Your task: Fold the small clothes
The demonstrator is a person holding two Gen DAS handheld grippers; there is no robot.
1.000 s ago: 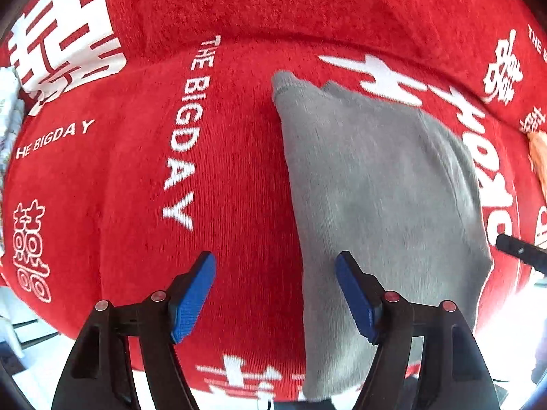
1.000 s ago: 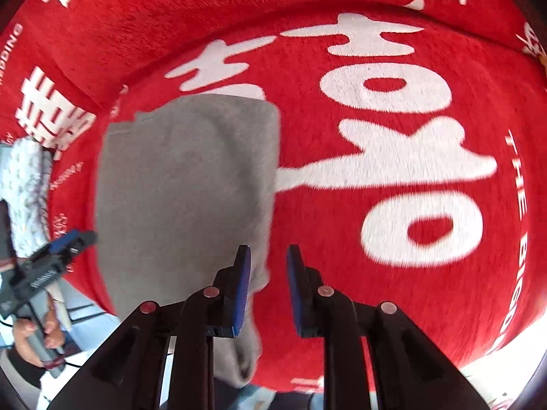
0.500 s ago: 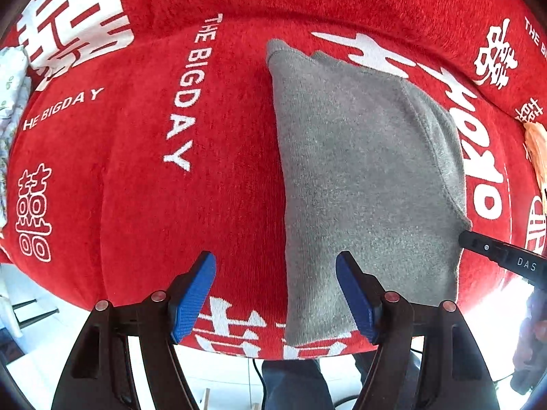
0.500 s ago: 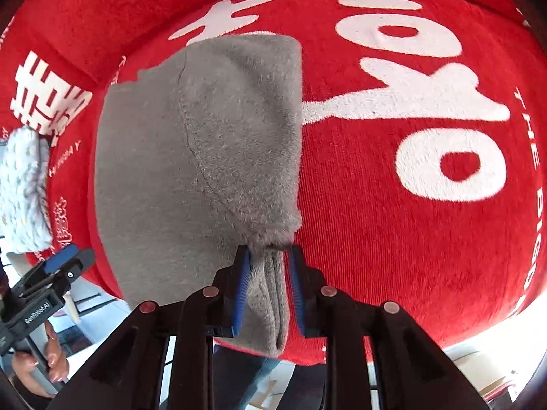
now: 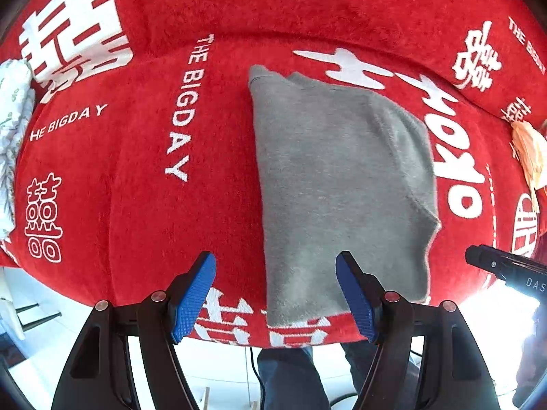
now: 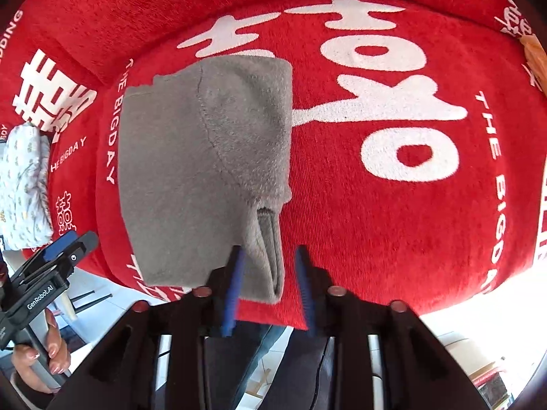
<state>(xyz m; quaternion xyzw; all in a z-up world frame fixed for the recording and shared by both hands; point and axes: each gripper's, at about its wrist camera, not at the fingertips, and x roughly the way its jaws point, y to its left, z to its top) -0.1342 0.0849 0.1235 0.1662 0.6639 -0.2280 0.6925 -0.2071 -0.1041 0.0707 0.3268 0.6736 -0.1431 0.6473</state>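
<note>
A grey fleece garment [image 5: 342,184] lies folded on the red cover [image 5: 136,171], its near end at the front edge; it also shows in the right wrist view [image 6: 205,157]. My left gripper [image 5: 275,295] is open and empty, above the garment's near left edge. My right gripper [image 6: 270,283] is open, its blue pads on either side of the garment's near right corner, not pinching it. The right gripper's tip [image 5: 502,268] shows at the right of the left wrist view.
A white patterned cloth [image 6: 24,184] lies at the far left of the red cover [image 6: 410,205]. An orange cloth [image 5: 528,157] lies at the right. The cover's front edge drops off to a pale floor just below the grippers.
My right gripper has opened and let go of the garment's corner. The folded layer now lies flat. Both grippers have drawn back toward the front edge.
</note>
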